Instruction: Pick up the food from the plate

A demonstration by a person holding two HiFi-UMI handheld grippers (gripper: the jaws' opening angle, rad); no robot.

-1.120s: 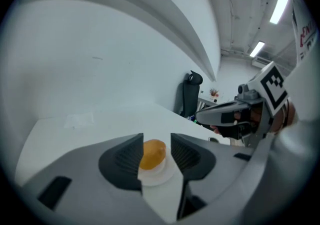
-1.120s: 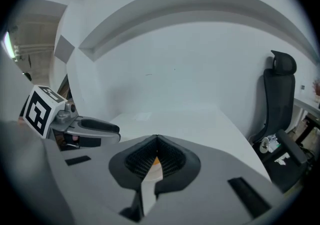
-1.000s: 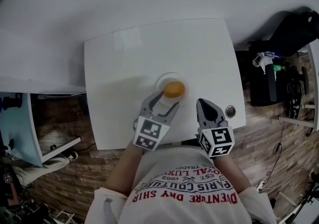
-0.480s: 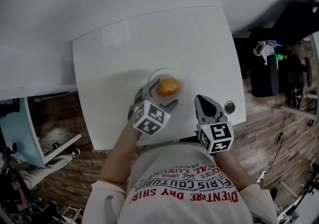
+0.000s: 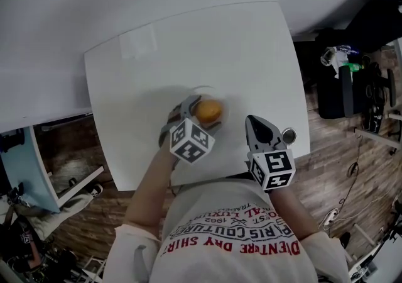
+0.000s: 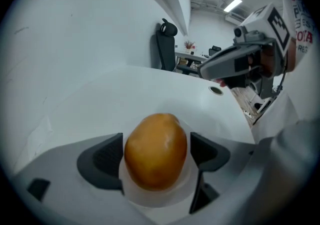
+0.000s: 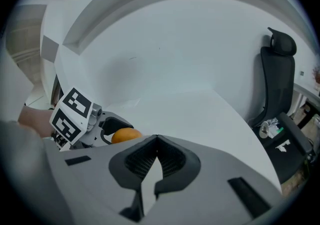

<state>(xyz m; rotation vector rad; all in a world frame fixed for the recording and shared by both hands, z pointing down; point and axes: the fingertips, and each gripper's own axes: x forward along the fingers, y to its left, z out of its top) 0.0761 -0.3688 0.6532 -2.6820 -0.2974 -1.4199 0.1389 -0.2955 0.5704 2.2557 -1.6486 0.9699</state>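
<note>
Smooth oval orange food [image 6: 156, 144] on white plate [image 6: 157, 198] between wide-apart left gripper [image 6: 157, 156] jaws; right gripper [image 7: 156, 139] together.

White rounded-square tabletop [image 5: 188, 49]: far half and left side open, wide passage. Orange-brown oval food [image 5: 208, 112] fills the spread jaws of the grey left gripper [image 6: 156, 155]. Grey right gripper [image 5: 257, 127], jaws together, blocks near-right corner beside round metal grommet [image 5: 289, 136].

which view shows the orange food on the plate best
The left gripper view: the food fills the centre, close up between the jaws. The head view shows it small, from above. The right gripper view catches only a sliver of it.
</note>
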